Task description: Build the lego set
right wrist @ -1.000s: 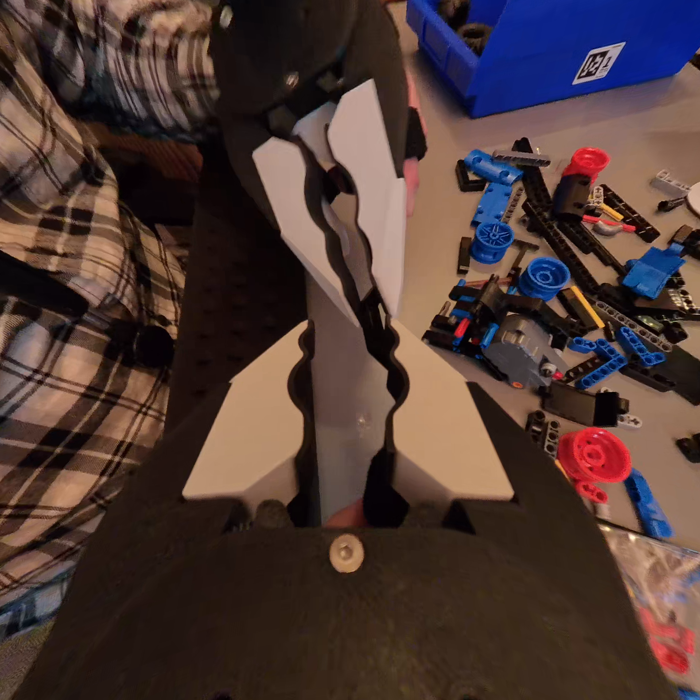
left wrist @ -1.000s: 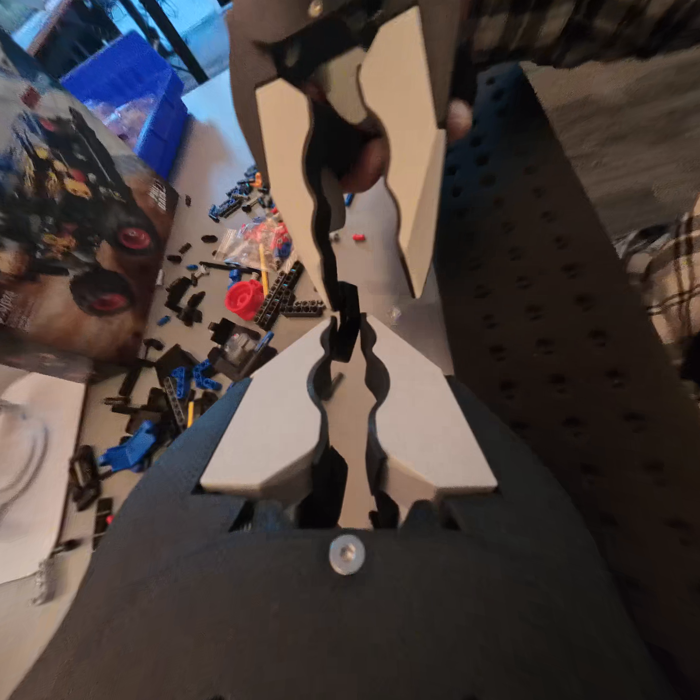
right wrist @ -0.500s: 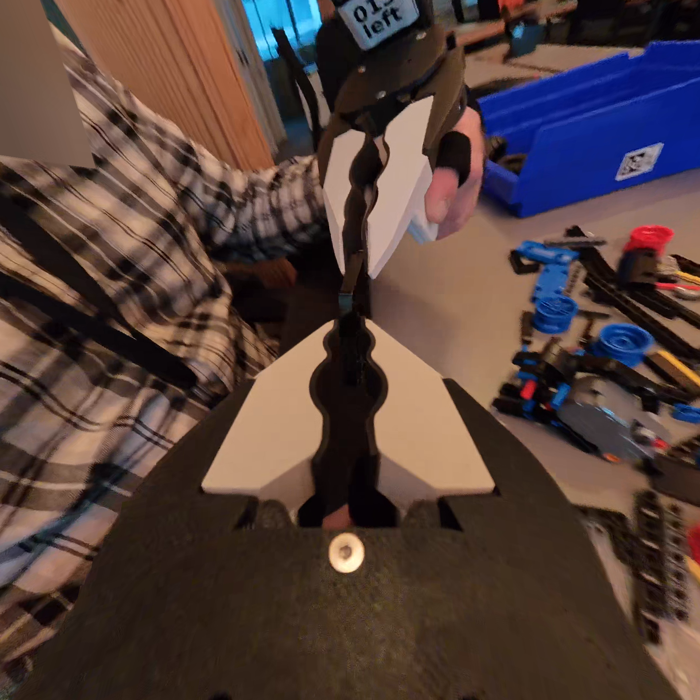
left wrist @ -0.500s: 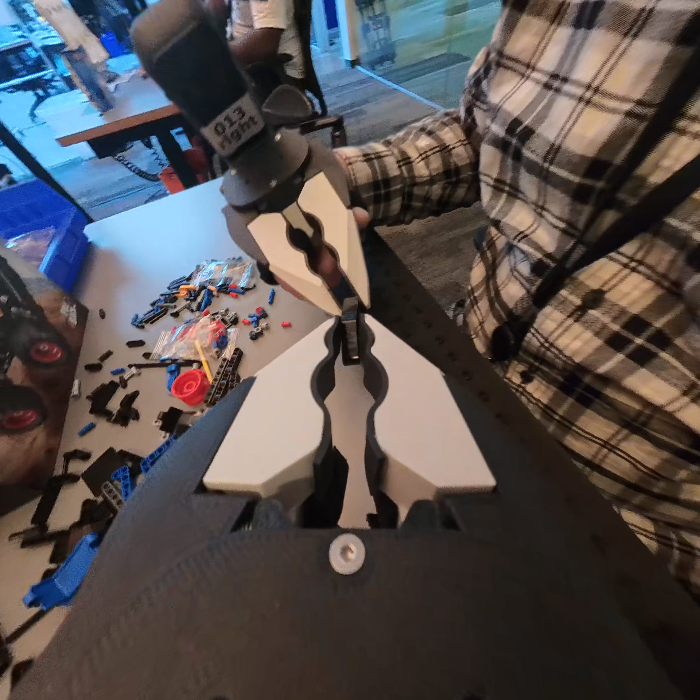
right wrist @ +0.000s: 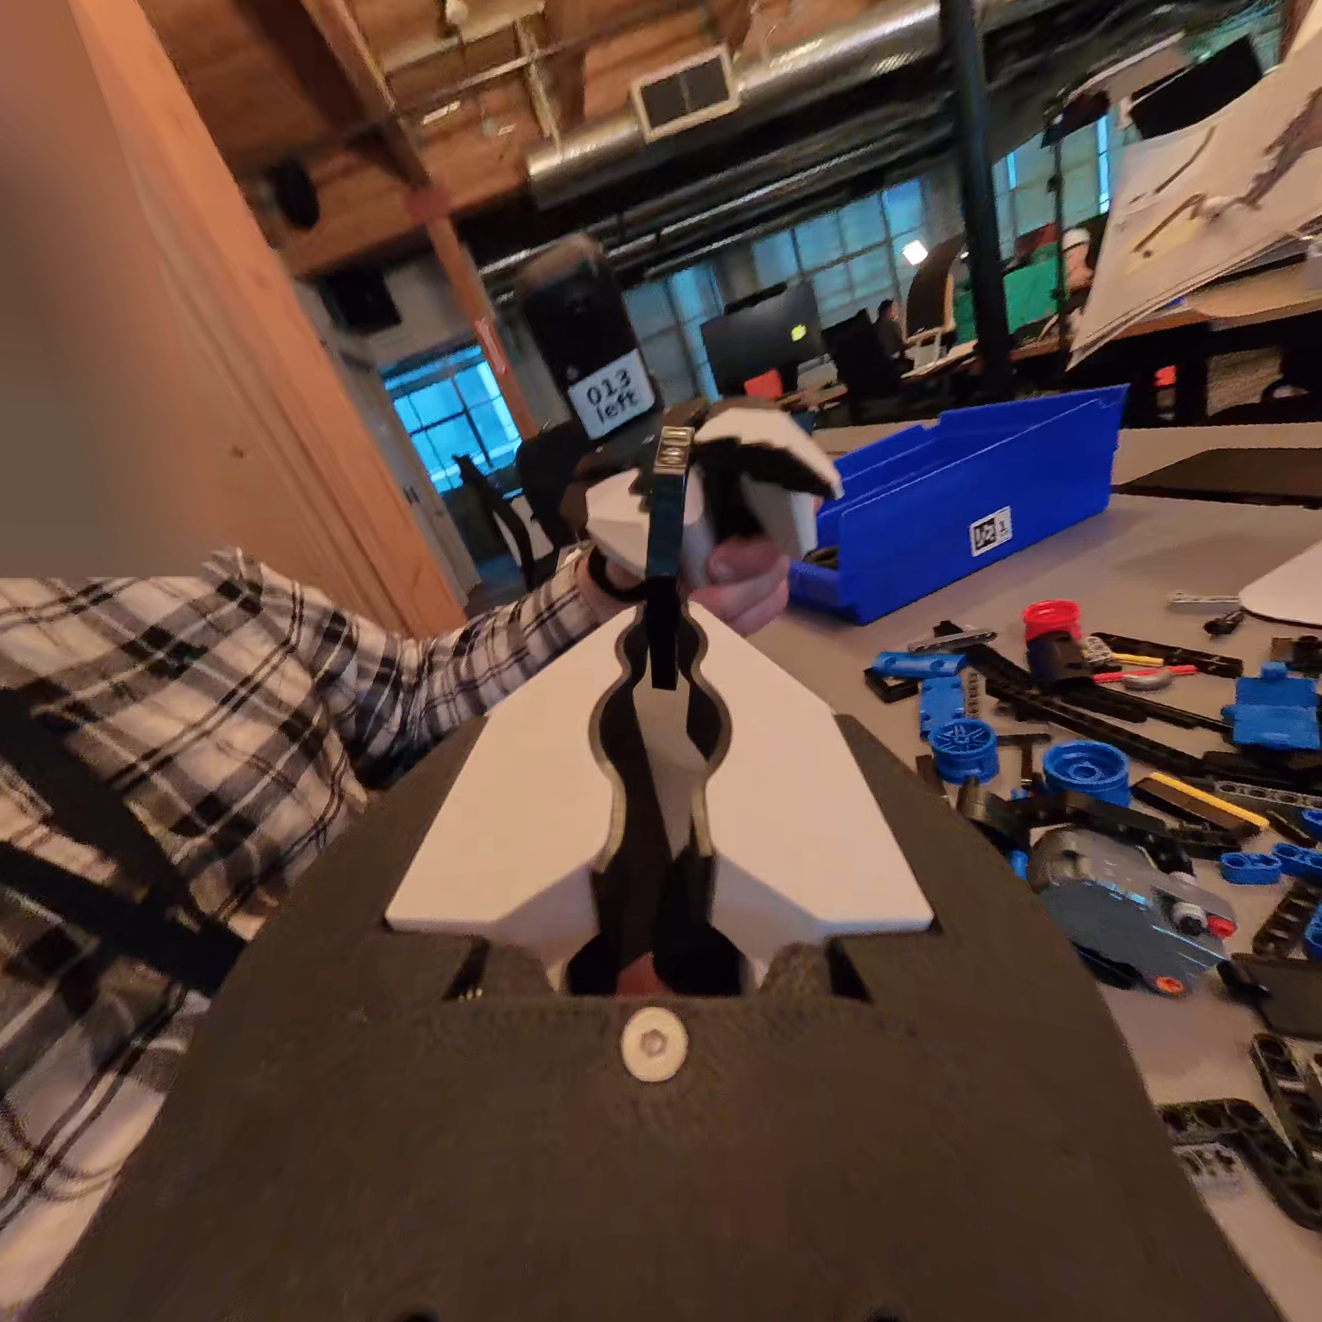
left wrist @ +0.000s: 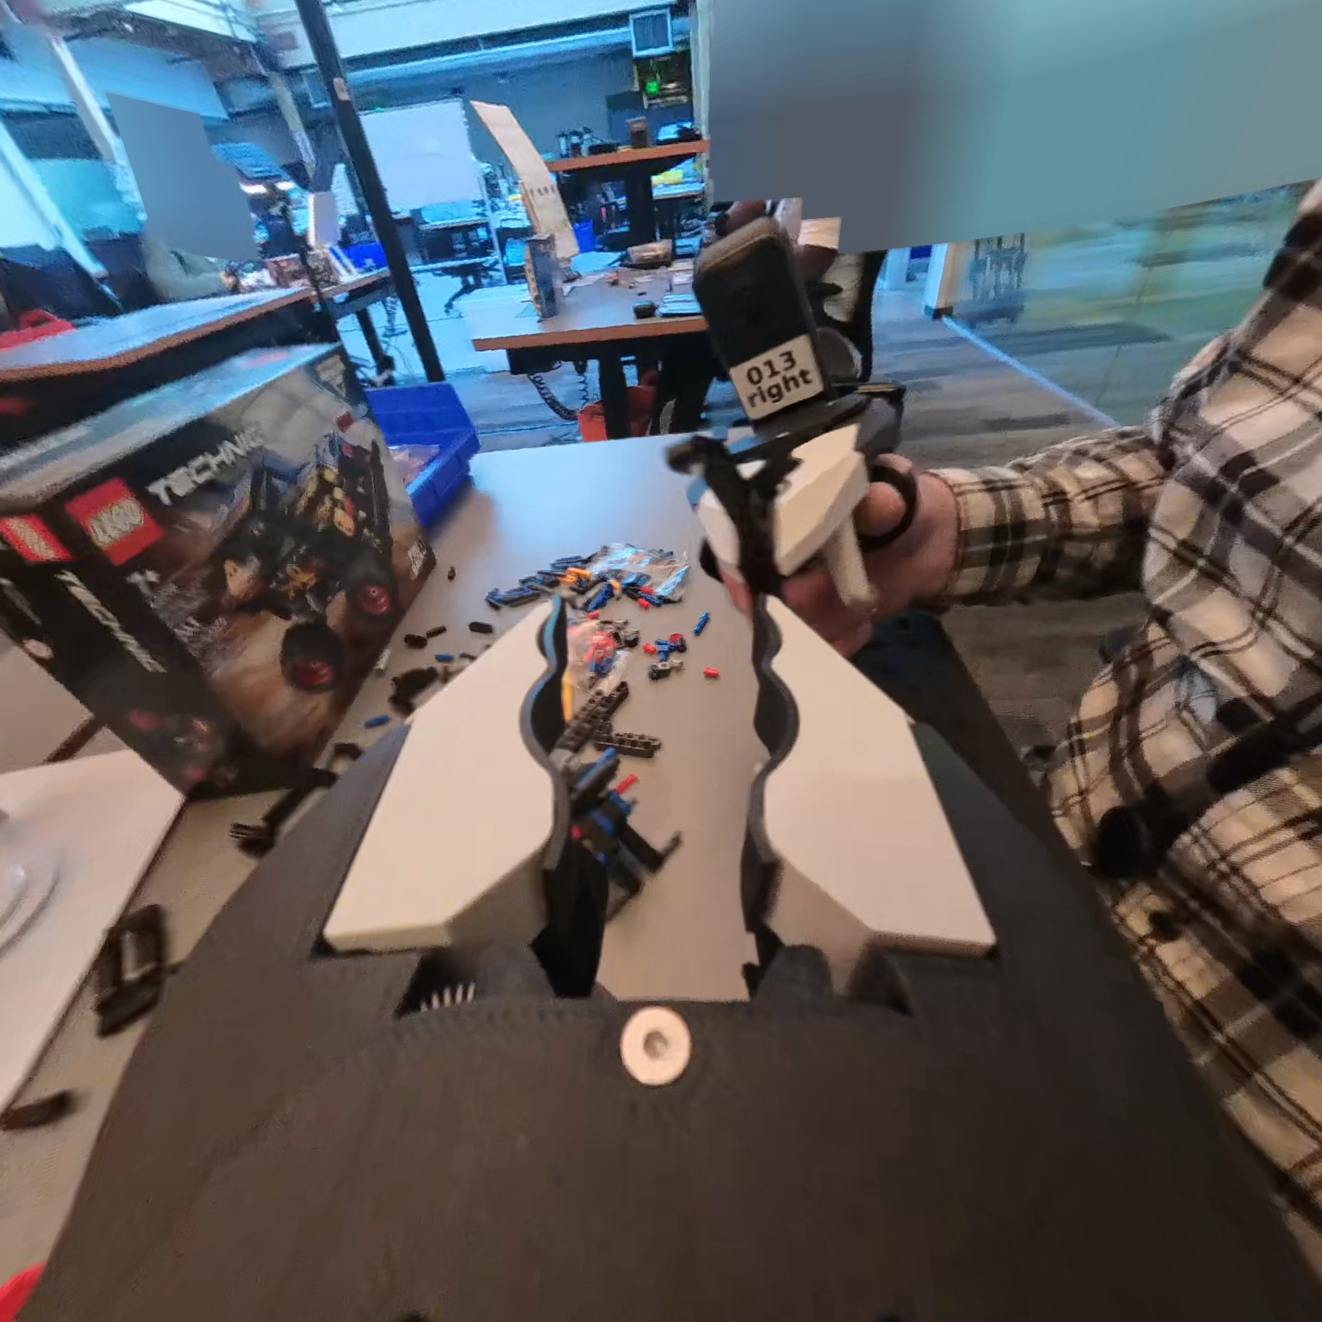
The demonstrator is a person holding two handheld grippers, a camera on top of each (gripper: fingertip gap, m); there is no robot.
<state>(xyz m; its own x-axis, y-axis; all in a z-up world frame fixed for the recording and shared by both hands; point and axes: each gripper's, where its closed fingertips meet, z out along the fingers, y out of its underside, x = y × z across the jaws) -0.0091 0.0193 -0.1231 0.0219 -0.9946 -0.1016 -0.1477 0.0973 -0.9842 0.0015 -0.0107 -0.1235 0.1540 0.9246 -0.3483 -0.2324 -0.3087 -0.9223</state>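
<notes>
A white printed label [left wrist: 780, 378] is borne on the handle of the right gripper [right wrist: 662, 619], and a 2nd label [right wrist: 609, 402] on that of the left gripper [left wrist: 658, 615]. Logos and lettering are printed on the set box [left wrist: 214, 572]. A coded sticker [right wrist: 991, 531] is fixed to the blue bin [right wrist: 923, 551].

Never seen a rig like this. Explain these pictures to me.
There is no robot here. A person in a plaid shirt holds a two-finger gripper in each hand, and each gripper has a camera looking along its fingers. The left camera's picture shows the left gripper open and empty. The right camera's picture shows the right gripper shut on a black lego piece. On the grey table lie loose lego parts, the set's box and a blue bin.
</notes>
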